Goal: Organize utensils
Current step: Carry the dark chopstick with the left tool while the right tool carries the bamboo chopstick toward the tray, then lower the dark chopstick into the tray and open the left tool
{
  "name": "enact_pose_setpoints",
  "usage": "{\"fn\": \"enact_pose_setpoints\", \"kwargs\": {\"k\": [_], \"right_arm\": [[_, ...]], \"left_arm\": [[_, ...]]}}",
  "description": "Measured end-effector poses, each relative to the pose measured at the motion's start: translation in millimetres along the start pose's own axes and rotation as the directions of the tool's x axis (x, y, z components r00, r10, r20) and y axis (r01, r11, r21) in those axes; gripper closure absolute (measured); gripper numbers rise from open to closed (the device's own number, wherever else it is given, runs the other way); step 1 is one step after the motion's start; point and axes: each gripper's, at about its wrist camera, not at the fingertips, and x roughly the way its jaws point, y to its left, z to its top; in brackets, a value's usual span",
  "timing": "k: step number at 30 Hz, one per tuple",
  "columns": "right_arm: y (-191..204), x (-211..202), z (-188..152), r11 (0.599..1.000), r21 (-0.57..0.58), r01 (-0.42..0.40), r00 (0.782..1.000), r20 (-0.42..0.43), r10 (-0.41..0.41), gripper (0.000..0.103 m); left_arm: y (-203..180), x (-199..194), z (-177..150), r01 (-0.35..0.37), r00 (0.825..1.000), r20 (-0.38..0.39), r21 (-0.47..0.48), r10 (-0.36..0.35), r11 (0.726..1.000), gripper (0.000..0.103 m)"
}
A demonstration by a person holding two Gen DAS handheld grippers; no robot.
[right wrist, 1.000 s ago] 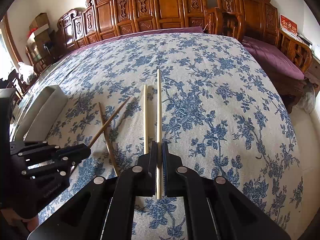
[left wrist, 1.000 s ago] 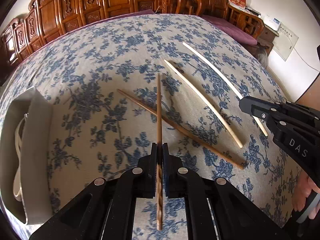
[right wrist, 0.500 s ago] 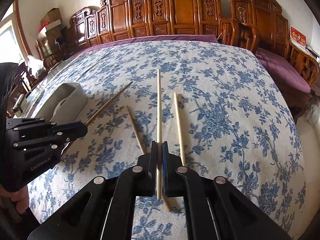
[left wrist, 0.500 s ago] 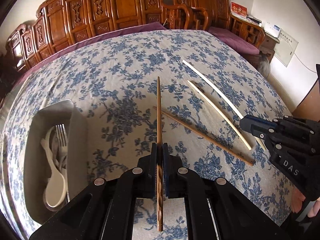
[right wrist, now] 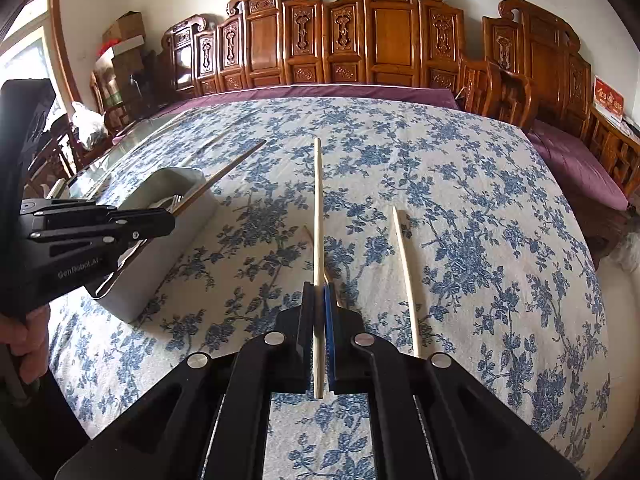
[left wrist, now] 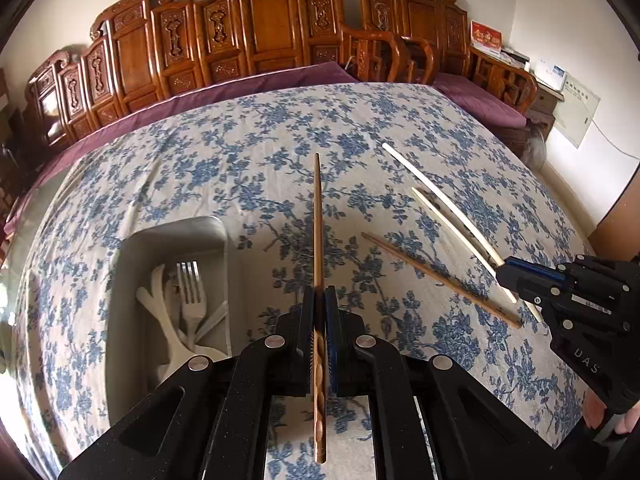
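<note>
My left gripper [left wrist: 319, 294] is shut on a brown chopstick [left wrist: 317, 220] and holds it above the cloth, just right of the grey tray [left wrist: 172, 227]. A fork [left wrist: 191, 288] and white spoons lie in that tray. In the right wrist view the left gripper [right wrist: 170, 221] hangs over the tray [right wrist: 168, 256] with its chopstick [right wrist: 224, 176] pointing away. My right gripper [right wrist: 319, 290] is shut on a pale chopstick [right wrist: 317, 200]. A second pale chopstick [right wrist: 406, 276] and a second brown one [left wrist: 440, 280] lie on the tablecloth. The right gripper [left wrist: 505, 272] sits at the right of the left wrist view.
A blue-flowered tablecloth [right wrist: 460, 240] covers the table. Carved wooden chairs [left wrist: 260, 32] with purple cushions line its far side. A hand [right wrist: 28, 332] grips the left tool's handle. Boxes [right wrist: 124, 40] are stacked at the far left by a window.
Both grippers have risen with their chopsticks. The left one has swung over towards the tray, which now shows its fork and spoons. The other pale and brown chopsticks stay on the cloth.
</note>
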Motion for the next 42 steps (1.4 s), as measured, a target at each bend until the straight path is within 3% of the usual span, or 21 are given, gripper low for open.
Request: {"fn": "enact_pose_setpoints", "kwargs": {"k": [26,42], "right_arm": [[65,-2,0,0.996,-0.071,-0.053,0.999,0.004,0.053,0.097],[93,13,-6,0.992,-0.107,-0.072,0.997,-0.040,0.068,0.097]], "left_arm": [[92,-13,-25,-0.080,0.997,-0.023,-0.072,0.078,0.994,0.099],[118,5,-48,-0.064,0.997,-0.058,-0.118,0.058,0.991,0.098]]}}
